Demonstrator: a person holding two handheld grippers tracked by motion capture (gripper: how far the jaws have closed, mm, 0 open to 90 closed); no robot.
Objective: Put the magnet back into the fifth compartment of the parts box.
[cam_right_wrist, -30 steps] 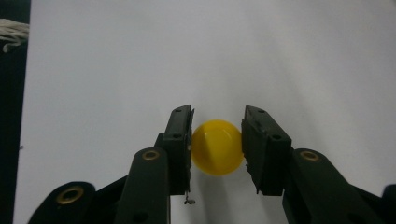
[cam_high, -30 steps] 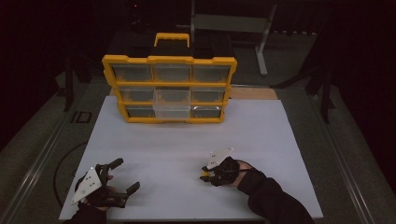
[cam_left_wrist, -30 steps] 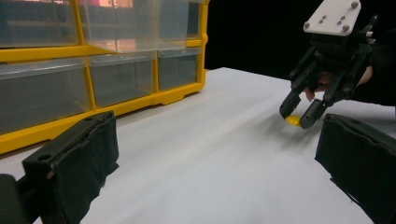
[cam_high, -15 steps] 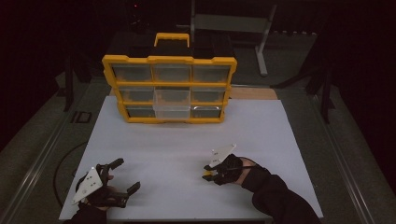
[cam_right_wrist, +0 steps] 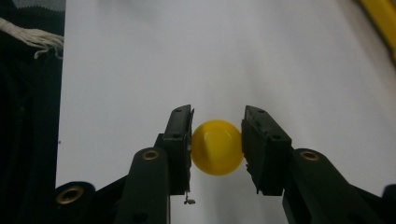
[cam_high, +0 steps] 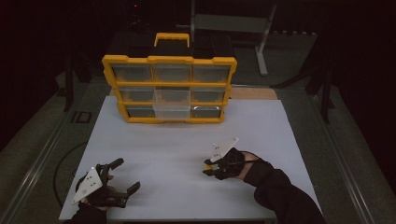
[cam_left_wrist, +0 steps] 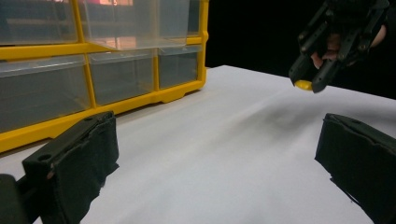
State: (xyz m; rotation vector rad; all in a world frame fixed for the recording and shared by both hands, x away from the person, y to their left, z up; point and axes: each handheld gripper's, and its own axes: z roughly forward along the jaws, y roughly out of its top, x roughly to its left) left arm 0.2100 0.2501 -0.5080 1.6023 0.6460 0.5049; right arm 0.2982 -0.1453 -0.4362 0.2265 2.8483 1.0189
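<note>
High view looks down and forward over the desk point(cam_high: 187, 140). Both gripper views sit close and low above it. High and left gripper views share the yellow organizer point(cam_high: 170, 88).

The right gripper point(cam_high: 208, 168) hangs above the near right part of the table, its jaws pressed on a small yellow ball point(cam_right_wrist: 217, 147) and aimed left and slightly down. A dark sleeve point(cam_high: 285, 196) runs back to the table's near edge. The left gripper point(cam_high: 122, 176) sits low by the near left corner, jaws spread wide.
</note>
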